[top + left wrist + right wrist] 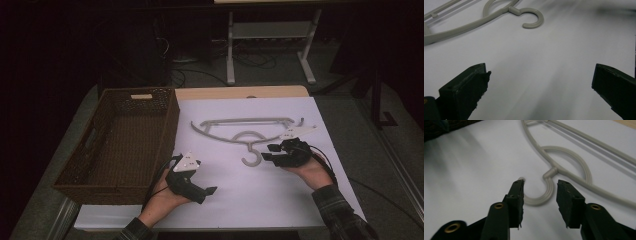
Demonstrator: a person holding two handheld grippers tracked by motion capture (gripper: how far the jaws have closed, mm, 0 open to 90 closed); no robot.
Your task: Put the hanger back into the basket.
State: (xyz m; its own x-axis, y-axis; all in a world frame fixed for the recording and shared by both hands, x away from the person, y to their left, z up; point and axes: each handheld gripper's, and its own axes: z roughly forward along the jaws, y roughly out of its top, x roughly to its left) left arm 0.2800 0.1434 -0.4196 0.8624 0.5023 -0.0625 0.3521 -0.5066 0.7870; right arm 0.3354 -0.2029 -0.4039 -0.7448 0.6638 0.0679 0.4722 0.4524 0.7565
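Both grippers are black, the left gripper (212, 190) and right gripper (265, 152) each topped by a pale grey three-cornered plate; brass-ringed screw holes; trailing black cables; plaid sleeves.

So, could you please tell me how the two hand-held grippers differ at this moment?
The left hand-held gripper has wide-open jaws over the bare white sheet, apart from the hanger. The right hand-held gripper has narrower jaws straddling the hanger's hook, not yet pressing it. Both are black.
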